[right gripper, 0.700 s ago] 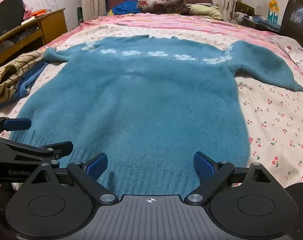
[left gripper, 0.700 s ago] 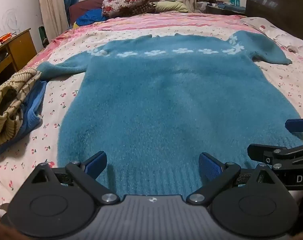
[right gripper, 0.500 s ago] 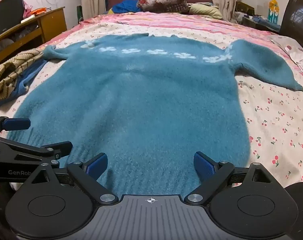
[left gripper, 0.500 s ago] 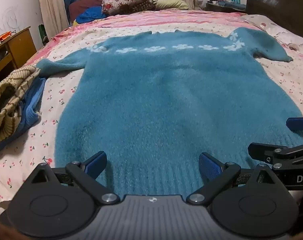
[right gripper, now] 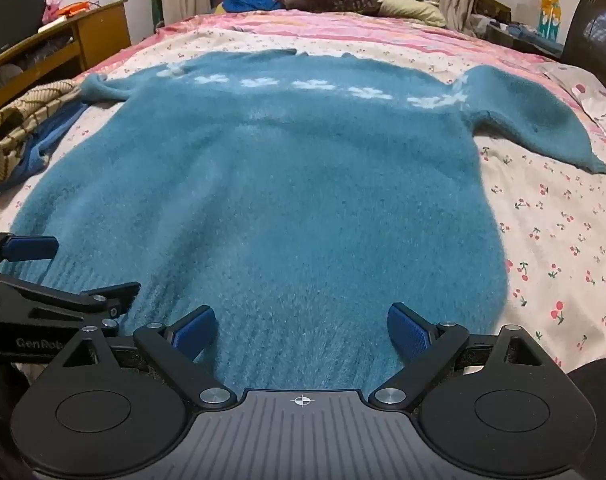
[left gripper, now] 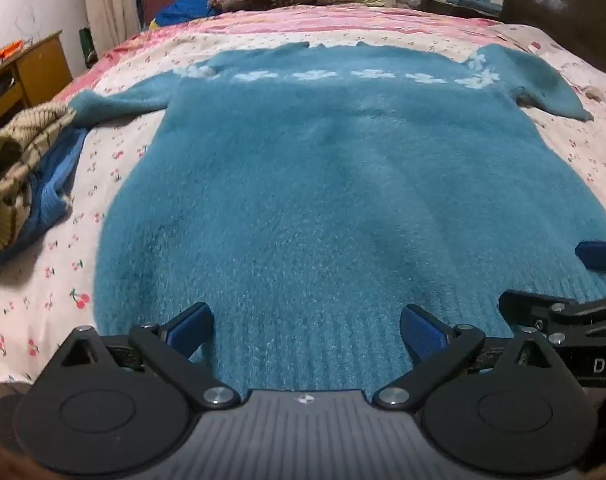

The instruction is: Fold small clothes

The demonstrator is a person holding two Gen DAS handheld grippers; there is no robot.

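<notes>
The teal sweater (left gripper: 335, 184) lies spread flat on the bed (left gripper: 575, 160). The left gripper (left gripper: 305, 326) and right gripper (right gripper: 301, 326) hover over its hem, jaws apart, holding nothing. Folding seems not begun; next, I think, each must close on the hem.

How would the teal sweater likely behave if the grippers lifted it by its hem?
The teal sweater lies flat and follows the bed, so it would probably sag between the left gripper and right gripper. Its fuzzy knit looks grippy rather than slippery. The spread sleeves would likely trail limply.
</notes>
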